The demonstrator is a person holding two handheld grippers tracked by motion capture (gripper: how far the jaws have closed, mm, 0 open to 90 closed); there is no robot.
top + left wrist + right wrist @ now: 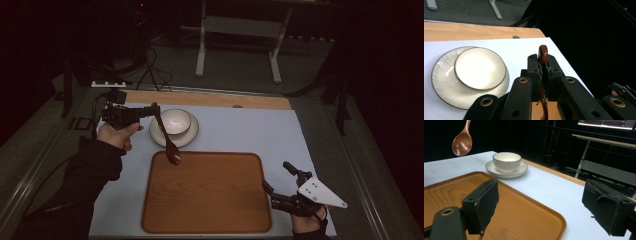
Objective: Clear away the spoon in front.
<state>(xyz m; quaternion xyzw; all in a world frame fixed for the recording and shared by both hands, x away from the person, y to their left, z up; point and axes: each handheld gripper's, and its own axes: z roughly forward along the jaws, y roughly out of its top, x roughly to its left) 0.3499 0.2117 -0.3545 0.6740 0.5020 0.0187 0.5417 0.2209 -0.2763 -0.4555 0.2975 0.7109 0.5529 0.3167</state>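
One wooden spoon (166, 137) is hanging in the air, pinched by its handle end between the jaws of the left gripper (150, 111), which are pressing together on it. In the high view its long axis is running from the gripper at the upper left down toward the lower right, with the bowl end pointing down and toward the person, hovering over the far left corner of the wooden tray (207, 220). In the left gripper view the tip of the handle (543, 53) is sticking up just past the closed pads (534, 67), and the rest of the spoon is dropping away below them. In the right gripper view the spoon's bowl end (462, 144) is dangling high at the upper left, hollow side facing that camera.

Just beside the spoon, on the far side of the tray, a cream bowl (174, 121) is sitting on a cream saucer (187, 139) on the pale blue mat (240, 130); the handle is crossing in front of the saucer's left edge. The tray is lying flat on the mat between the two hands.

The right gripper (281, 180) is resting low at the tray's near right corner, its jaws spread wide apart with nothing between them.
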